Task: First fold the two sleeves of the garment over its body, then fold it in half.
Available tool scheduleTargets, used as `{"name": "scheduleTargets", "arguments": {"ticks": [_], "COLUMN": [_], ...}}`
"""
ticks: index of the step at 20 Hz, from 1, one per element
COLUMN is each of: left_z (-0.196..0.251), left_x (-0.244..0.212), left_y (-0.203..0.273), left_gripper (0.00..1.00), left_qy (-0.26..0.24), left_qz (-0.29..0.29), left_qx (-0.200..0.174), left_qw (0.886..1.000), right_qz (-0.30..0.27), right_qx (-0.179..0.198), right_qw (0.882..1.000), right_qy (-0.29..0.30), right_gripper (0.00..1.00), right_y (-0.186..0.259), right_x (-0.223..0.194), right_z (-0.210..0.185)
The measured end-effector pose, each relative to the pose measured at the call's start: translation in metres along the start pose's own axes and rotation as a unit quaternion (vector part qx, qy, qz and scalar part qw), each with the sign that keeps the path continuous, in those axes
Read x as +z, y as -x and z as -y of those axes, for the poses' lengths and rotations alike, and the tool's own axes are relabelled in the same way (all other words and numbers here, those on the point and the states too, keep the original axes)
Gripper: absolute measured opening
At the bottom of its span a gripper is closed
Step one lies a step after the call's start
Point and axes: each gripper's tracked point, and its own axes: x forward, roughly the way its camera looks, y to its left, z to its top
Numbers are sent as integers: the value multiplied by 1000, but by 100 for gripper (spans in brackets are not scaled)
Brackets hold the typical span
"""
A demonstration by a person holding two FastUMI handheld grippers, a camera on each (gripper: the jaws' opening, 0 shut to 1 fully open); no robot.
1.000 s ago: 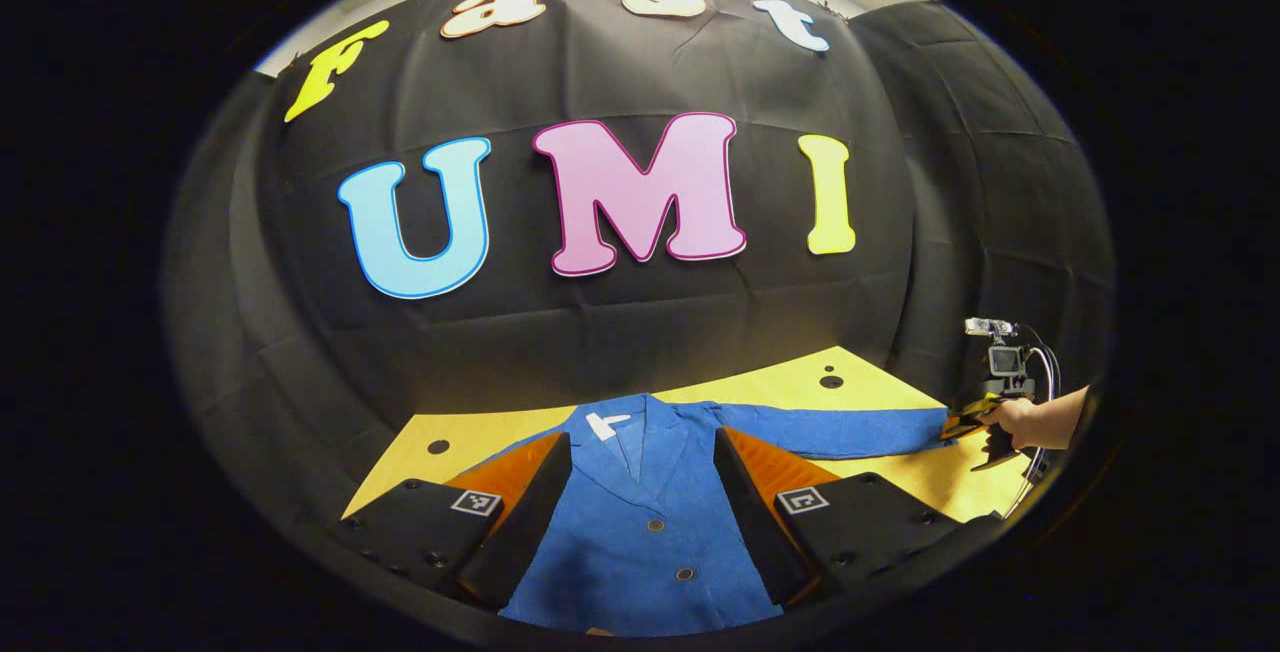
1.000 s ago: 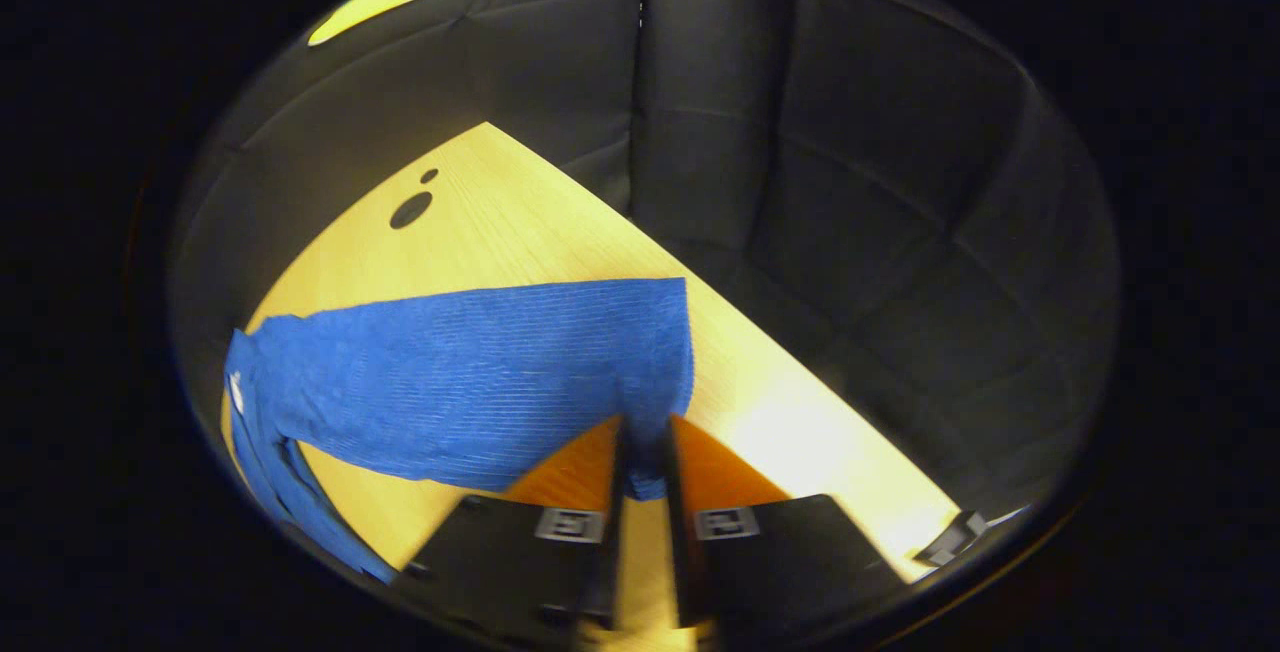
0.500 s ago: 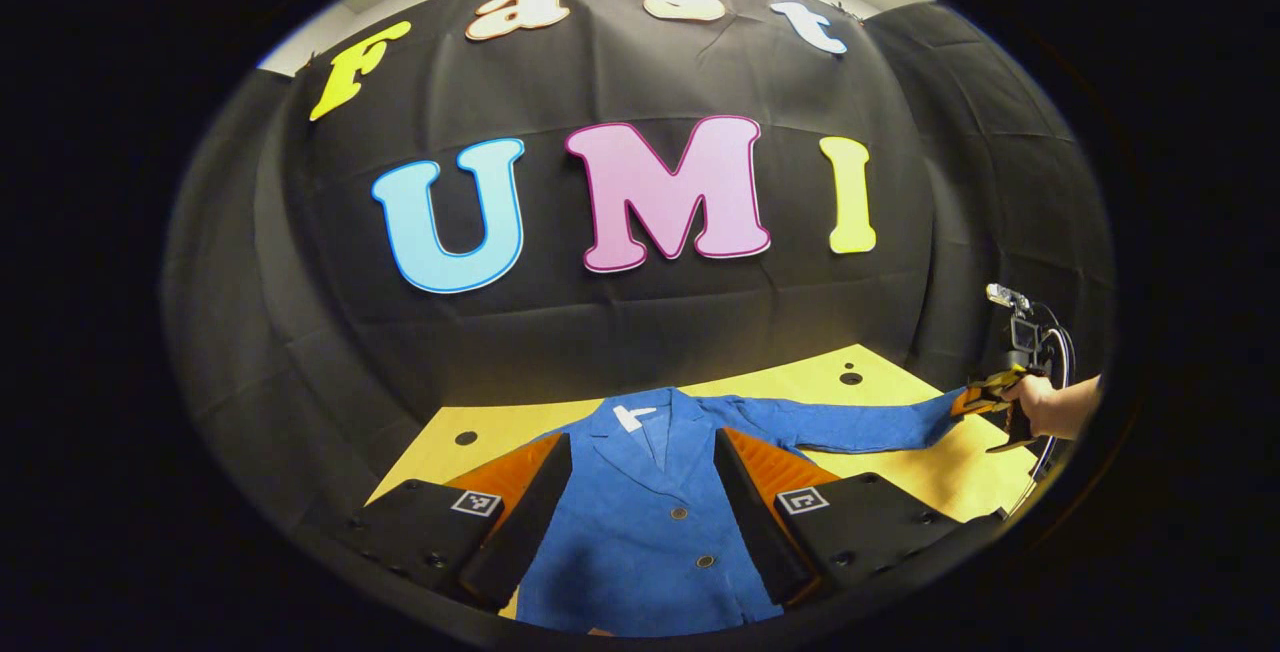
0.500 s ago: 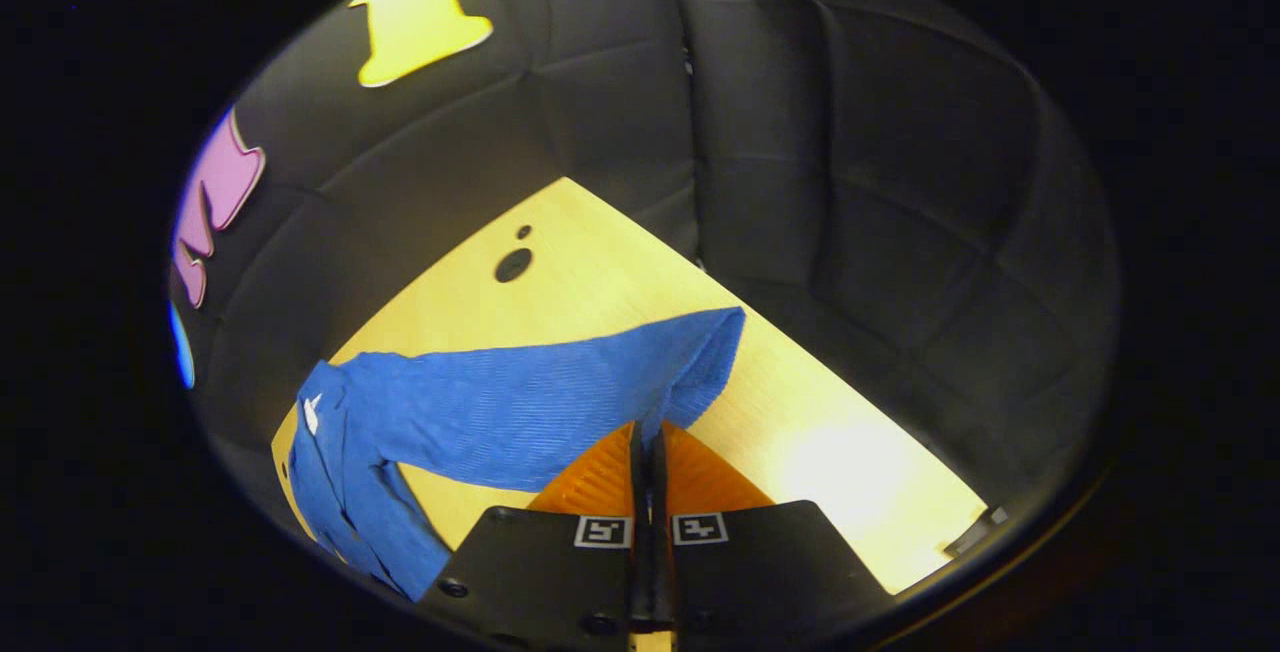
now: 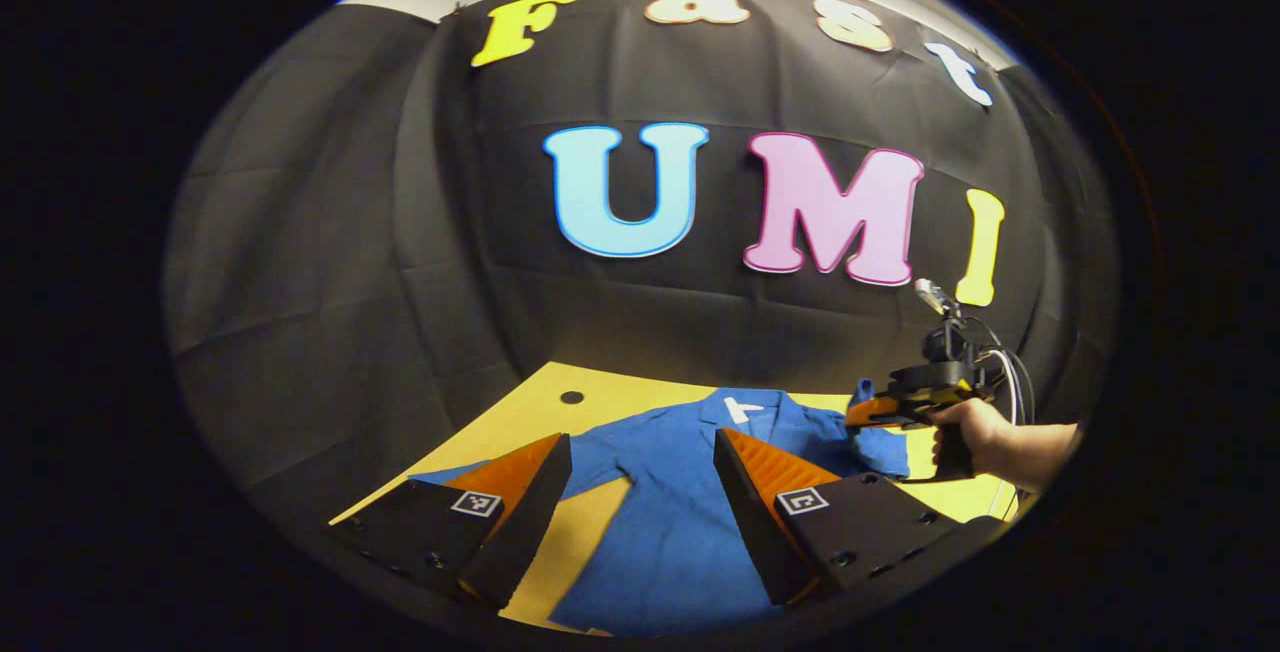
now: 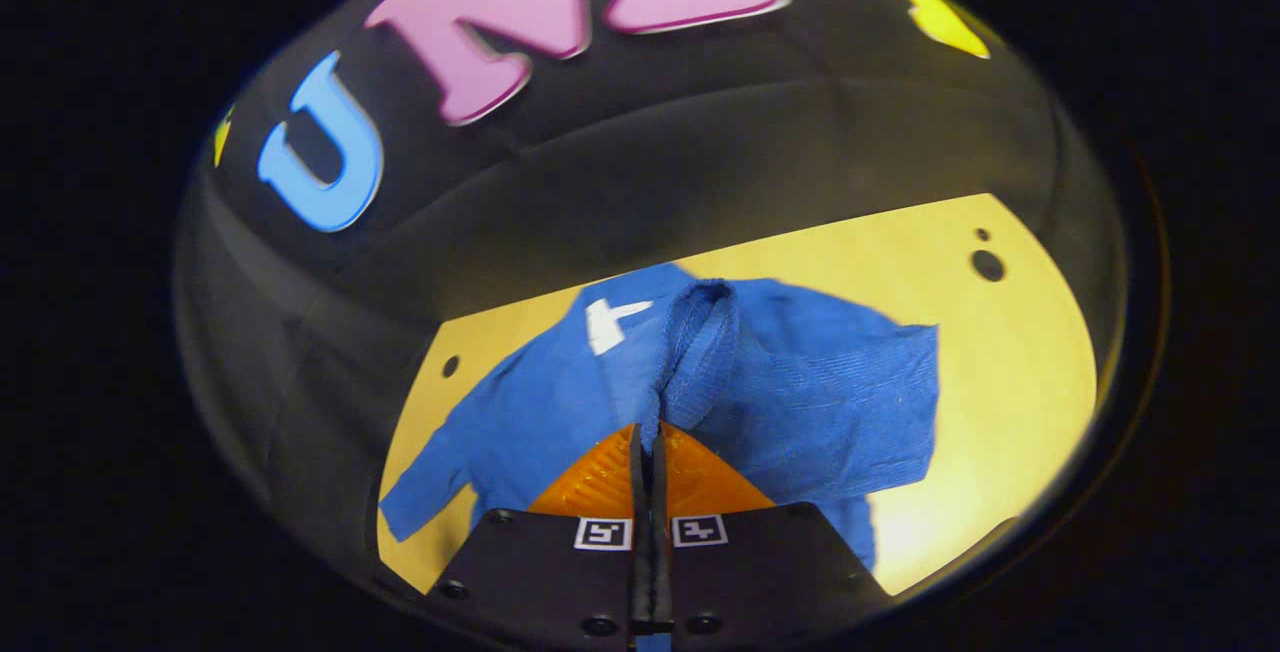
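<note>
The blue garment (image 6: pixel 560 402) lay front-up on the yellow counter (image 6: pixel 1010 352), its collar away from the right gripper (image 6: pixel 650 437) and its body spread just ahead of and below that gripper's fingers. The right gripper was pinched tight on the cuff of one sleeve (image 6: pixel 700 332), both fingers pressing the cloth, with the cuff held up off the counter and the sleeve doubled back in a loose fold over the chest. In the left gripper view the same gripper (image 5: pixel 880 410) and the hand (image 5: pixel 965 432) holding it sat off to the right, above the garment's shoulder.

The left gripper (image 5: pixel 635 467) stood wide apart and held nothing; it hovered above the garment's near side, with the other sleeve (image 5: pixel 470 472) stretched out flat on the counter beneath its left finger.

By the look of it, the task was at an early stage: the first sleeve was being brought over the body but was not yet laid down or let go. The second sleeve was unfolded, and the fold in half remained to be done.
</note>
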Motion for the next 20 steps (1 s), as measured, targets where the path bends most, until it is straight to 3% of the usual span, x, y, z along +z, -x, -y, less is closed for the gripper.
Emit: {"name": "scheduleTargets", "arguments": {"ticks": [4,7,8,11,13,15,18,20], "left_z": [-57,-91,-101,-123,-149,-186,-234,-259], "left_x": [-20,-45,-53,-81,-98,-121,-167,-204], "left_y": [5,-13,-23,-41,-53,-70,-97,-129], "left_gripper": [82,82,82,83,85,84,84,85], "left_qy": [7,40,54,69,63,79,85,79], "left_qz": [-13,-17,-23,-61,-78,-105,-155,-214], "left_qx": [42,46,51,65,89,124,177,191], "left_qw": [999,998,997,994,991,984,968,955], "right_qz": [-56,-84,-88,-58,-19,60,121,174], "right_qx": [69,65,67,38,36,34,31,11], "right_qw": [995,994,994,997,997,993,981,967], "right_qy": [49,39,19,46,60,92,149,184], "right_gripper": [0,0,24,97,98,98,98,98], "right_y": [-51,-96,-103,-110,-95,-41,35,113], "right_x": [-38,-86,-95,-90,-75,-42,-27,-5], "right_z": [-101,-136,-141,-124,-121,-111,-81,-43]}}
